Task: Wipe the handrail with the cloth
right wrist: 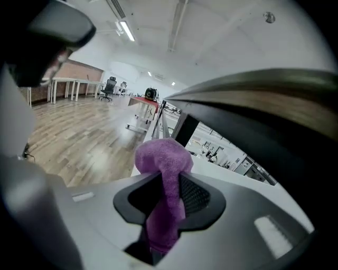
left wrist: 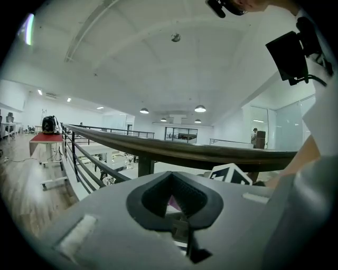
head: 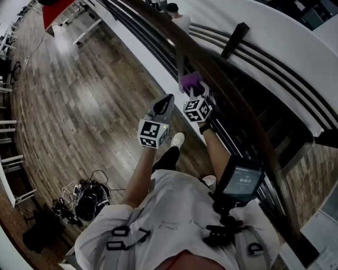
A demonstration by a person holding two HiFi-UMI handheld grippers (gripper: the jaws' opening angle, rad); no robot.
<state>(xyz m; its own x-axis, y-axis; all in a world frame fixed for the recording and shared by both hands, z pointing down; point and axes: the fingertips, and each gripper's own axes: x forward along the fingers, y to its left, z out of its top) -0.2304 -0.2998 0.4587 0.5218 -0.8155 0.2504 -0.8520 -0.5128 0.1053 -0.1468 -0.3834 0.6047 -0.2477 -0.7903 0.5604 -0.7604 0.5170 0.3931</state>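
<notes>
The dark wooden handrail curves from the top of the head view down to the lower right. My right gripper is shut on a purple cloth, which it holds just left of the rail, close beside it. In the right gripper view the cloth bulges out above the pinched jaws, and the handrail passes close overhead to the right. My left gripper hangs left of the right one, shut and holding nothing. From the left gripper the handrail crosses just ahead.
Black horizontal bars and a post run under the rail. Beyond the rail is a white wall. A wood floor lies to the left, with a heap of cables and gear. A person stands far off. A red table stands at the left.
</notes>
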